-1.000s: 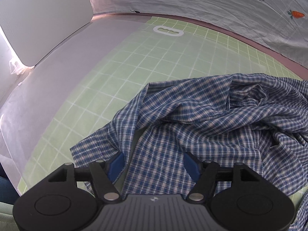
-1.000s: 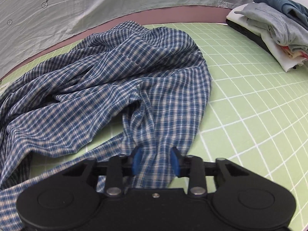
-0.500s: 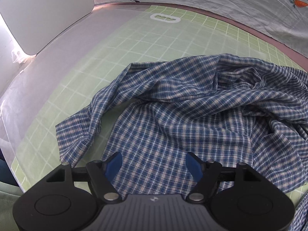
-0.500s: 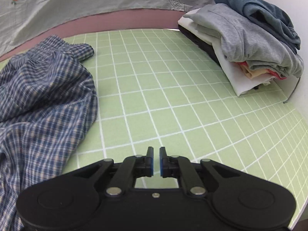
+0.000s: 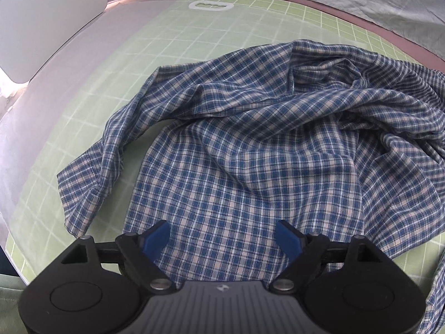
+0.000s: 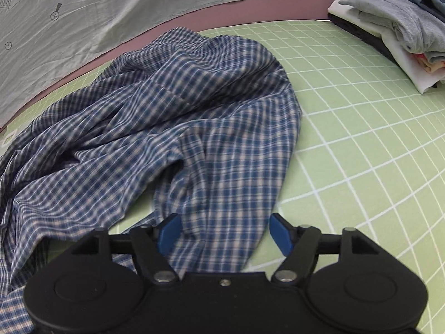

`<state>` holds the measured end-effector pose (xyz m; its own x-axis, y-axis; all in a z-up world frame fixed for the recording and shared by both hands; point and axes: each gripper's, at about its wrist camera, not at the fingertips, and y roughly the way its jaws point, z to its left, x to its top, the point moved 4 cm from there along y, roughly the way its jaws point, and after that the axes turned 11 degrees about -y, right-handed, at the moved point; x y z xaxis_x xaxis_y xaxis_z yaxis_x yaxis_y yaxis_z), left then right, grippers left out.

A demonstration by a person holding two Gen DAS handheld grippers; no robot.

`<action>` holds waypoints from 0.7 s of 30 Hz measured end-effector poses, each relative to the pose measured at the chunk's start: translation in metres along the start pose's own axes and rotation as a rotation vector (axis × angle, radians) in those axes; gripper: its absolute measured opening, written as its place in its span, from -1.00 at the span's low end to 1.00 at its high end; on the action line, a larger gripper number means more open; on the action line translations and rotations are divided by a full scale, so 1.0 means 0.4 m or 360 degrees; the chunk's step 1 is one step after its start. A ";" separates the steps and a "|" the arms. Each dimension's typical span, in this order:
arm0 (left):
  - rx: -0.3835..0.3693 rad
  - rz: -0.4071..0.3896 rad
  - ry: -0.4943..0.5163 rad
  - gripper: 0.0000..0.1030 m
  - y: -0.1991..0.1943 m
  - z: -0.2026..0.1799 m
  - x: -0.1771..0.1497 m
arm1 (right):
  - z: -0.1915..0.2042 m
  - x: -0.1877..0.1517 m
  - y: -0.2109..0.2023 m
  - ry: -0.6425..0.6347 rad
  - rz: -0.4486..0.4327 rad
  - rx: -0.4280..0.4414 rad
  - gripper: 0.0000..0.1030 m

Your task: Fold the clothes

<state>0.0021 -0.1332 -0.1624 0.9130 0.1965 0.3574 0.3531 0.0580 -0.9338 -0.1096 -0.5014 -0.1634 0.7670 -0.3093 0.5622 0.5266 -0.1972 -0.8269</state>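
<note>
Lying crumpled on the green gridded mat [image 5: 91,64] that covers the bench, the blue plaid shirt [image 5: 250,153] is bunched in soft ridges, one sleeve [image 5: 91,172] trailing off to the left. The left gripper [image 5: 222,236] hovers over the shirt's near edge with its blue pads spread wide, holding nothing. The right gripper [image 6: 225,229] is likewise wide apart above the near right portion of the fabric, with nothing pinched.

The step in hand looks like spreading the shirt flat before any fold. Doing it well likely means each gripper closing on a single layer at the hem, well apart from the other, then drawing outward so the ridges pull out rather than double over.

A stack of folded clothes [image 6: 400,27] sits at the far right of the mat, apart from the shirt. A printed grey cloth [image 6: 111,14] hangs behind. The tangled sleeve may catch under the body.
</note>
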 end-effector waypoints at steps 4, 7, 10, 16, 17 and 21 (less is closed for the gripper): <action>-0.0007 0.0025 -0.0015 0.64 0.011 0.013 -0.003 | 0.043 -0.023 -0.004 -0.0006 0.0024 0.0026 0.66; -0.0019 0.0025 0.0002 0.66 0.015 0.013 -0.003 | 0.069 -0.037 0.002 -0.0054 0.0047 0.0021 0.69; -0.0016 0.0029 0.0005 0.71 0.017 0.018 -0.006 | 0.090 -0.045 0.003 -0.0133 0.0062 -0.0027 0.69; -0.0003 0.0047 -0.0041 0.77 0.026 0.017 -0.009 | 0.094 -0.042 -0.017 -0.0335 0.0021 -0.0026 -0.58; 0.0001 0.0048 -0.0048 0.78 0.027 0.018 -0.009 | 0.085 -0.039 -0.016 -0.0360 0.0021 -0.0031 -0.66; -0.0005 0.0078 -0.0115 0.88 0.037 0.031 -0.007 | 0.028 -0.023 -0.002 -0.0434 0.0008 -0.0090 -0.78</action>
<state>0.0021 -0.1207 -0.1774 0.9122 0.2692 0.3088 0.3087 0.0438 -0.9501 -0.1131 -0.4877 -0.1677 0.8438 -0.0502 0.5343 0.5073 -0.2505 -0.8246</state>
